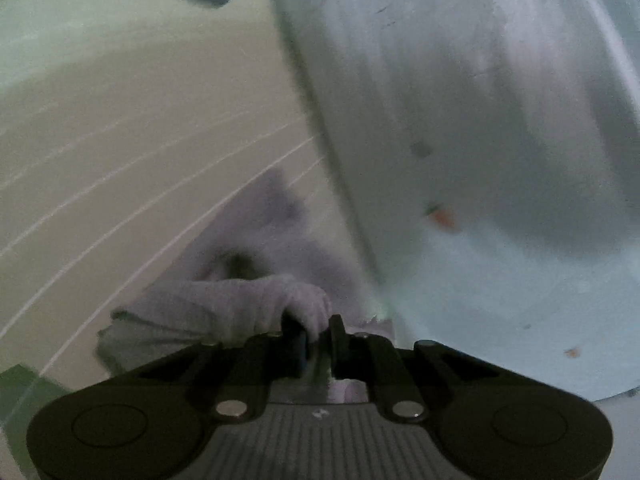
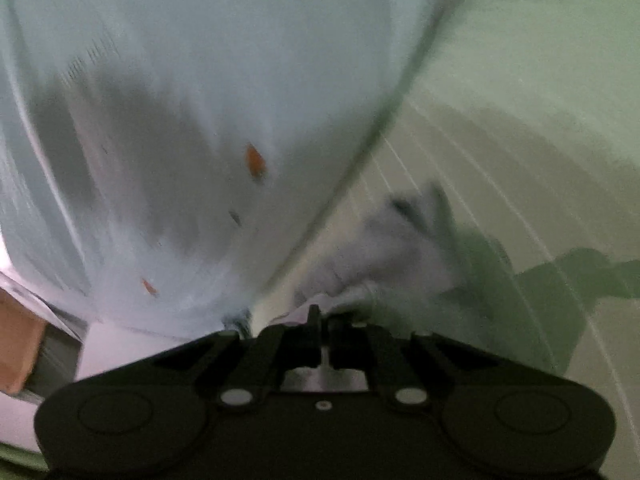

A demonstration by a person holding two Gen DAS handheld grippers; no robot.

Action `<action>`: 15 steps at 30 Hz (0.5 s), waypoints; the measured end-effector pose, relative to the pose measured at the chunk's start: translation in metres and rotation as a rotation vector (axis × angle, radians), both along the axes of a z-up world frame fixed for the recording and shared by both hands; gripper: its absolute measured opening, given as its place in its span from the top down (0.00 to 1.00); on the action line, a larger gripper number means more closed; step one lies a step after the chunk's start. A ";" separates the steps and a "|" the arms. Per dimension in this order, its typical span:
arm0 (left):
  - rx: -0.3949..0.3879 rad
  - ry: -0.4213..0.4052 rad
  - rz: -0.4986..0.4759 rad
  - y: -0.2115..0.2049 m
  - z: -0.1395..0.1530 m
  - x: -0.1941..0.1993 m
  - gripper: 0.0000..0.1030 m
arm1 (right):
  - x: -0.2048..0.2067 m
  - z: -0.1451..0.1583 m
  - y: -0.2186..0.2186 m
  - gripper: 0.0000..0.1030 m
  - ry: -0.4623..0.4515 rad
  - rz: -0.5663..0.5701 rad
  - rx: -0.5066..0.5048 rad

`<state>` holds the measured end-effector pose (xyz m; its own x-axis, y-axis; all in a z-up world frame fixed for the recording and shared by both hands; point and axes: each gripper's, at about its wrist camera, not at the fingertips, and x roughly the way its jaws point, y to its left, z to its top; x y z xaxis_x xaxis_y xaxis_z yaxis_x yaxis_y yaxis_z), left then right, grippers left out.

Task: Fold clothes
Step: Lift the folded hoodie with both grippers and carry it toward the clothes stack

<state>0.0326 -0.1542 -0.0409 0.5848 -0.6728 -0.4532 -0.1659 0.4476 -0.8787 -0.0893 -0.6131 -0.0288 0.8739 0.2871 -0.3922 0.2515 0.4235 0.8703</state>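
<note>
1. Left claw (image 1: pixel 318 338): jaws nearly shut, only a narrow gap, pinching a bunched fold of pale cloth (image 1: pixel 256 300) right at the tips. Claw points forward and down over the floor (image 1: pixel 120 160).
2. The cloth bulges just ahead of the left fingertips and trails off to their left in a crumpled edge; more of it shows through the slot under the jaws.
3. Right claw (image 2: pixel 324 328): jaws closed tight on a pale, bunched cloth edge (image 2: pixel 360 272) rising straight off the tips. Same pointing, forward and down.
4. Whether both claws hold one garment cannot be told; both views are heavily motion-blurred.
5. Right of the left claw, and left of the right claw, stands a large pale blue surface (image 1: pixel 480 120), rounded by the lens, with small orange flecks (image 2: pixel 255 162) and dark specks on it.
6. Farther out, the floor is beige with thin white lines curving away from each claw.
7. A dark green shadow-like shape (image 2: pixel 540 288) lies right of the right claw, beyond the cloth.
8. No brand, label or legible writing anywhere.
</note>
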 end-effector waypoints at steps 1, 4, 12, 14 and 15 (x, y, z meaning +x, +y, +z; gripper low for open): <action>0.007 -0.039 -0.003 -0.001 0.009 0.012 0.89 | 0.011 0.004 -0.007 0.97 -0.013 -0.014 -0.011; 0.097 -0.111 0.023 -0.011 0.023 0.049 0.77 | 0.045 0.014 -0.026 0.96 -0.050 -0.050 -0.043; 0.441 -0.101 0.001 -0.029 0.009 0.083 0.16 | 0.104 0.003 -0.021 0.35 0.110 -0.062 -0.322; 0.543 -0.053 -0.056 -0.037 -0.007 0.084 0.16 | 0.107 -0.009 -0.013 0.28 0.167 -0.040 -0.381; 0.598 -0.024 -0.089 -0.041 -0.014 0.084 0.16 | 0.108 -0.018 -0.009 0.27 0.208 -0.012 -0.397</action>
